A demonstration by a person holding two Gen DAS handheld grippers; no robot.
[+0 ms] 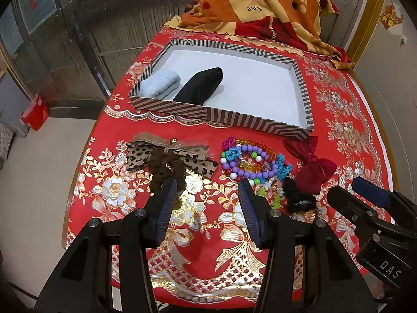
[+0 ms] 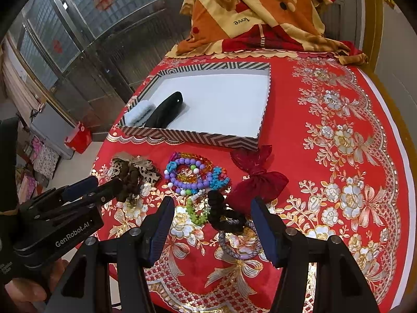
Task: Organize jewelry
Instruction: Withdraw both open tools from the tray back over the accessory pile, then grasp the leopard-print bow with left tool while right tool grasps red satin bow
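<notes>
A striped tray (image 1: 208, 112) (image 2: 190, 137) with a white floor holds a light blue scrunchie (image 1: 160, 84) (image 2: 138, 113) and a black hair piece (image 1: 202, 86) (image 2: 165, 110) at its left end. In front of it lie a leopard bow with a brown scrunchie (image 1: 166, 159) (image 2: 134, 173), a heap of coloured bead bracelets (image 1: 250, 163) (image 2: 194, 173), a dark red bow (image 1: 311, 165) (image 2: 256, 178), a black scrunchie (image 1: 298, 195) (image 2: 225, 215) and a lilac beaded ring (image 2: 238, 245). My left gripper (image 1: 208, 193) is open and empty near the brown scrunchie. My right gripper (image 2: 212, 212) is open and empty around the black scrunchie.
A red and gold flowered cloth (image 1: 198, 258) (image 2: 338, 135) covers the round table. A folded orange and cream blanket (image 1: 260, 5) (image 2: 260, 13) lies at the far edge behind the tray. Metal doors and a red bag (image 1: 35, 112) stand to the left on the floor.
</notes>
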